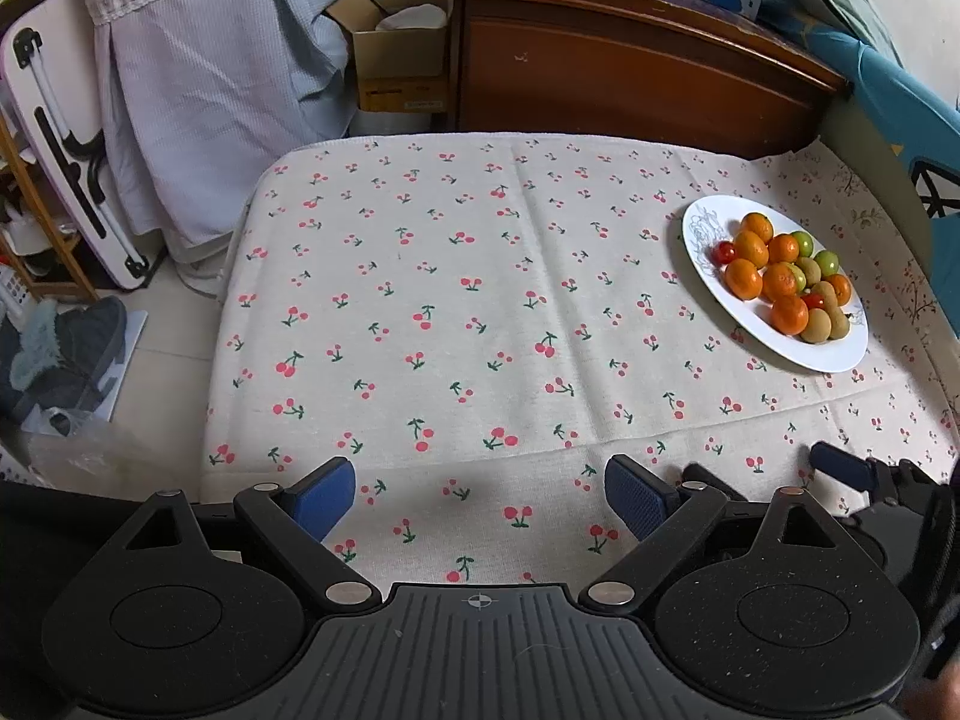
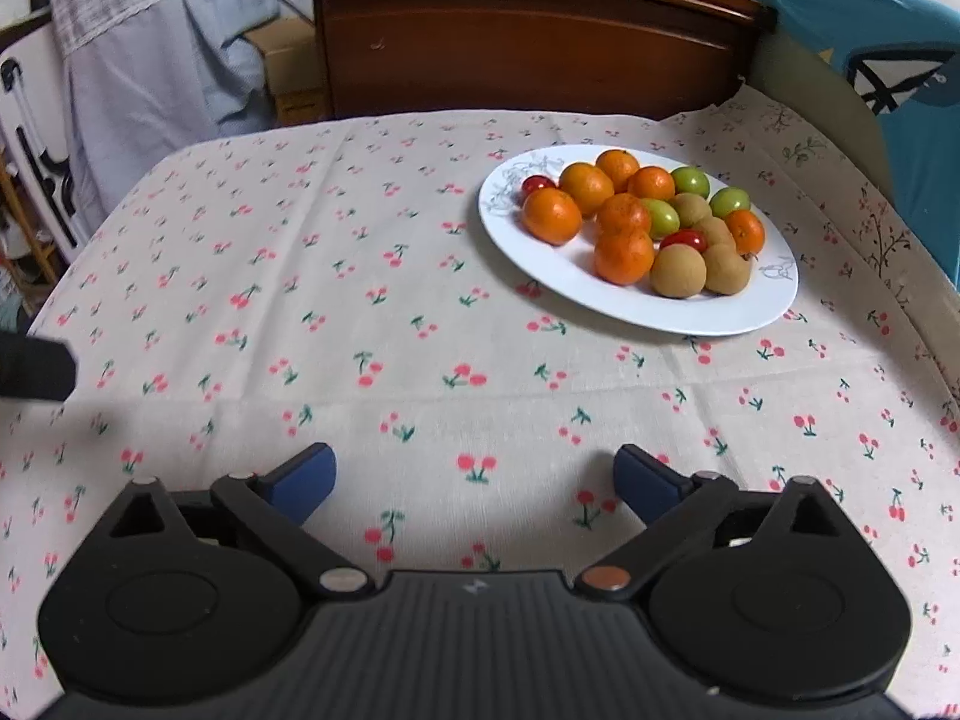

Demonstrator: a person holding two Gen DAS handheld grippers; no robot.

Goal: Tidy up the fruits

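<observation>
A white plate (image 2: 540, 264) sits on the cherry-print tablecloth (image 2: 360, 276), right of centre. It holds mixed small fruits: several oranges (image 2: 551, 215), green fruits (image 2: 690, 181), brown round fruits (image 2: 678, 270) and red cherry tomatoes (image 2: 684, 239). The plate also shows in the left wrist view (image 1: 708, 228) at the far right. My left gripper (image 1: 480, 495) is open and empty above the cloth's near edge. My right gripper (image 2: 474, 474) is open and empty, well short of the plate. The right gripper also shows in the left wrist view (image 1: 840, 462).
A wooden headboard (image 2: 528, 42) stands behind the table. A cardboard box (image 1: 396, 60) and hanging grey cloth (image 1: 204, 120) are at back left. A folded white table (image 1: 66, 162) and slippers (image 1: 66, 354) are on the floor left. Blue fabric (image 2: 888, 60) lies at right.
</observation>
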